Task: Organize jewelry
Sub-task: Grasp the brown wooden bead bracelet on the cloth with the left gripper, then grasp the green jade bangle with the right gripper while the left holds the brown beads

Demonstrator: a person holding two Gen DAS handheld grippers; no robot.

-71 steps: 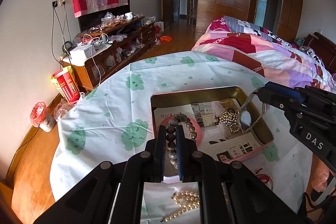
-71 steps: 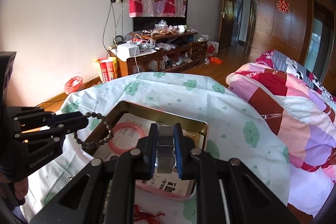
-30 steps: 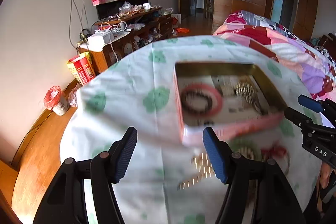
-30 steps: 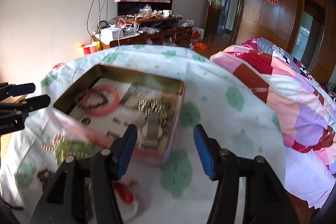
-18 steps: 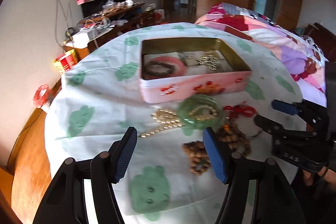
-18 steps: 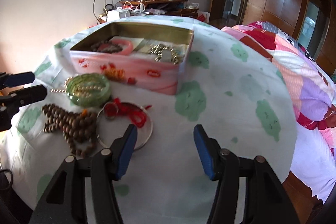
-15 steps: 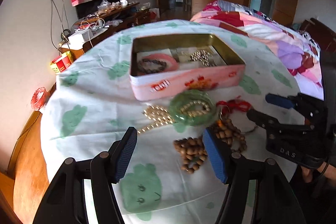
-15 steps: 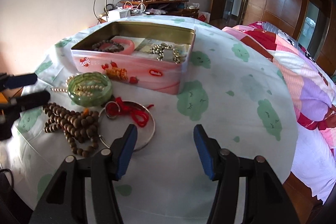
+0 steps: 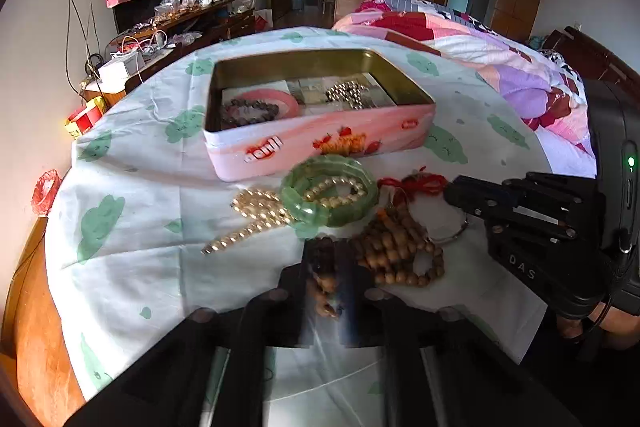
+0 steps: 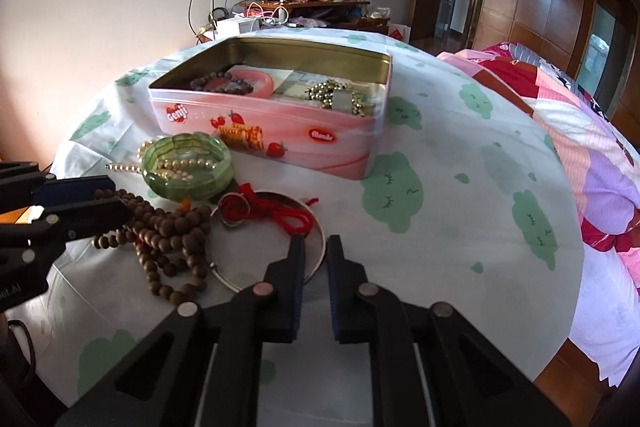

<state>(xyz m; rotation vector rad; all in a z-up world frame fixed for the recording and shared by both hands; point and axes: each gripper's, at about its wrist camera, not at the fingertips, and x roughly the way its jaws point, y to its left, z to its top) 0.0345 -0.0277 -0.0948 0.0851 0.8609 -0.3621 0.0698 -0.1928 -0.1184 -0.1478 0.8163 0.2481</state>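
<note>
Both of your grippers have just been closing. Your left gripper (image 9: 330, 267) now has its fingers pinched on a strand of the brown wooden bead mala (image 9: 394, 251), with a few beads visible between the blurry fingertips in the left wrist view. Your right gripper (image 10: 316, 251) has its fingers drawn nearly together around the near rim of the thin silver bangle (image 10: 272, 239), which lies flat on the desk (image 10: 440, 195); whether the pads actually press on the metal I can't quite tell from the angle. A red cord (image 10: 280, 213) is tangled across the far side of that bangle, touching it. Just left of it sits the mala pile, and behind that the green jade bangle (image 10: 188, 167), with a pearl strand (image 10: 180, 163) draped through its middle and trailing off to the left. The pink Genji tin (image 10: 272, 131) stands open right behind the jade bangle, on the white cloth with green cloud prints. Inside the tin there's a pink bangle (image 10: 256, 83) at the left end with a dark bead bracelet (image 10: 218, 83) lying on it, plus a cluster of gold-coloured beads (image 10: 336, 95) toward the right on some paper. A bed with a pink and purple quilt (image 10: 580, 115) is off to the right.
</note>
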